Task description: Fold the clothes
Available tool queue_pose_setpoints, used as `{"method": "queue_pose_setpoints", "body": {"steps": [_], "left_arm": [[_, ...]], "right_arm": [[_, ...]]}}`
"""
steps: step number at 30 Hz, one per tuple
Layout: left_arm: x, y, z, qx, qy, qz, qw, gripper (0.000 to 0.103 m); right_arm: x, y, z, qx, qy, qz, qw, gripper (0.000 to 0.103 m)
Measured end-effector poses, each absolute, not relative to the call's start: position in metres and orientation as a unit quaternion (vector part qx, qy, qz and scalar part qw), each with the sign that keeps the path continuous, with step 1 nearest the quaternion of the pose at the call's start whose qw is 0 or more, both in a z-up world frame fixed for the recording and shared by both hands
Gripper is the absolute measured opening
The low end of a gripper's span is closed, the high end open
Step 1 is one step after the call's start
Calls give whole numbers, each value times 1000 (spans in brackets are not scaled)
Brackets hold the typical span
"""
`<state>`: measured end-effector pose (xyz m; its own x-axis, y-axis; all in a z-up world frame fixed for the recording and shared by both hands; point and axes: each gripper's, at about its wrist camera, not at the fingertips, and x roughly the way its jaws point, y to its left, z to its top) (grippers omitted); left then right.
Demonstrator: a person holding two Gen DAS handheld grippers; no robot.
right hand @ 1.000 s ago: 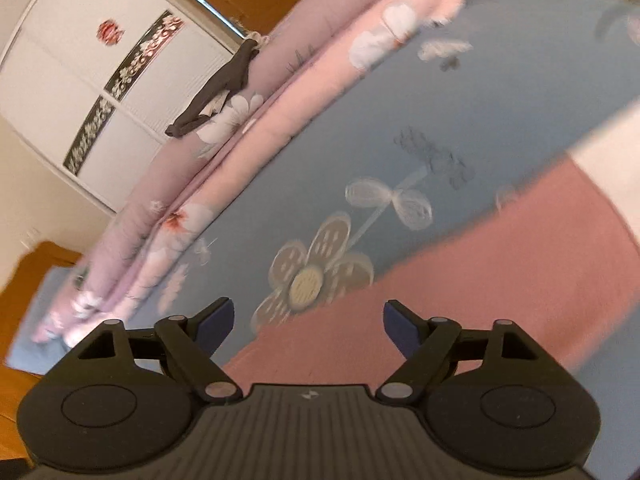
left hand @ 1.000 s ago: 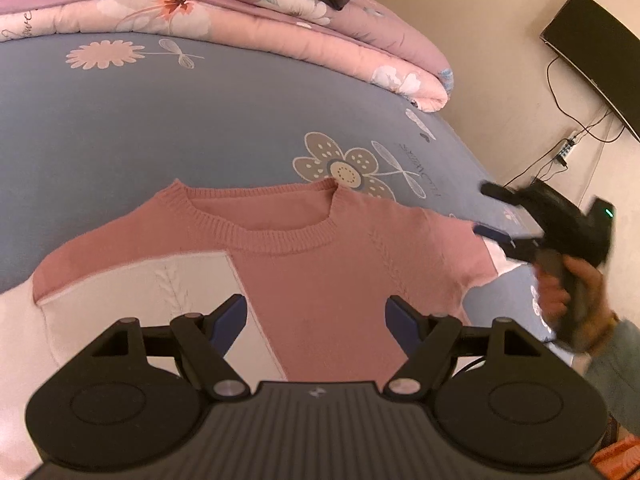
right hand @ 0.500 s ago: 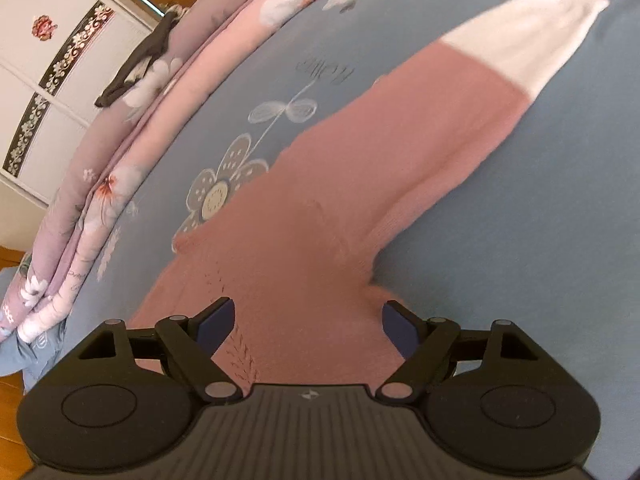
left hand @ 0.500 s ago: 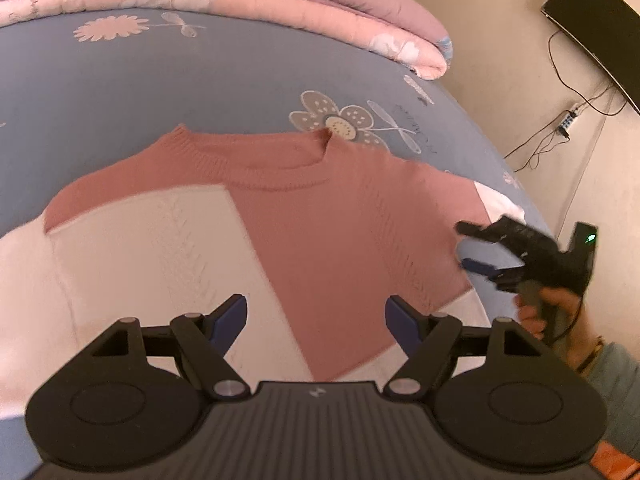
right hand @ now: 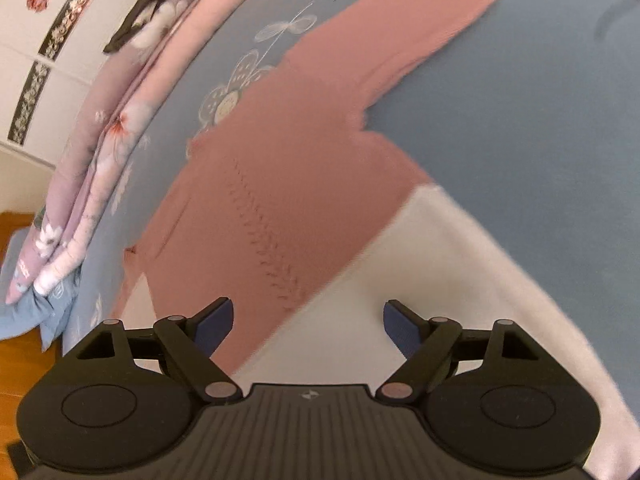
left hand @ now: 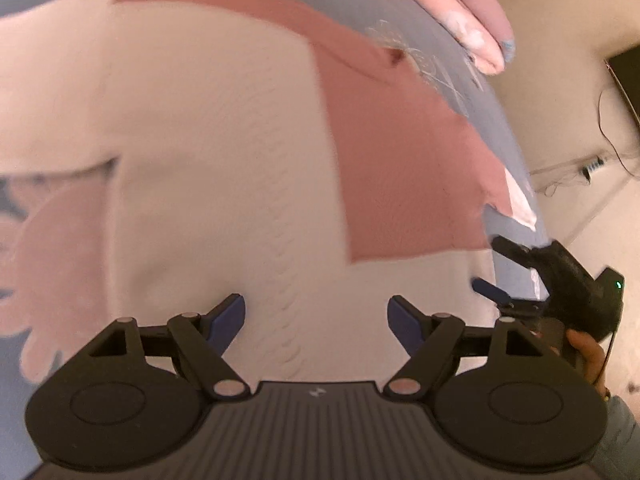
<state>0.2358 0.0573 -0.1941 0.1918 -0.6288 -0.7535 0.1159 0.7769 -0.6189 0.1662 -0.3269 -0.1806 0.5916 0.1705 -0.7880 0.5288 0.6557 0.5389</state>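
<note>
A pink-and-cream knitted sweater (left hand: 224,152) is being shown spread flat, front up, on the blue floral bedsheet (right hand: 520,92) of the bed. The left claw (left hand: 316,316) is being held just above the cream panel of the sweater's lower body, its jaws being opened, wide apart, with nothing pinched between the blue pads (left hand: 228,316). Much of this view is being blurred.

The right claw (right hand: 308,322) is being held over the sweater's other side, where the pink panel is meeting the cream one; its jaws are being kept wide too, with only cloth seen below them and nothing gripped. In the left wrist view that same claw (left hand: 490,268) is being seen at the sweater's right edge, gripped by a hand (left hand: 584,352) with a grey sleeve (left hand: 618,440) below it.

A folded pink floral quilt (right hand: 100,152) is being seen along the far edge of the bed, with a dark garment (right hand: 140,16) lying on top of it. A white wardrobe (right hand: 32,40) is being glimpsed behind.
</note>
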Motion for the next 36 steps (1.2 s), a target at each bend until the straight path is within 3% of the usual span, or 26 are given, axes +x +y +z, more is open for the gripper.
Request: {"method": "queue_pose_setpoints", "body": {"steps": [8, 16, 26, 32, 36], "left_arm": [[213, 73, -162, -224, 583, -253, 739, 78], [167, 31, -190, -248, 629, -328, 660, 79], [141, 52, -212, -203, 686, -287, 637, 81], [147, 33, -193, -142, 669, -328, 652, 80], [144, 33, -210, -133, 689, -318, 638, 80]], "right_arm": [[127, -322, -158, 408, 474, -77, 777, 86], [90, -268, -210, 538, 521, 47, 661, 86], [29, -269, -215, 520, 580, -6, 627, 84], [55, -255, -187, 432, 587, 38, 684, 85], [57, -270, -204, 452, 585, -7, 673, 85]]}}
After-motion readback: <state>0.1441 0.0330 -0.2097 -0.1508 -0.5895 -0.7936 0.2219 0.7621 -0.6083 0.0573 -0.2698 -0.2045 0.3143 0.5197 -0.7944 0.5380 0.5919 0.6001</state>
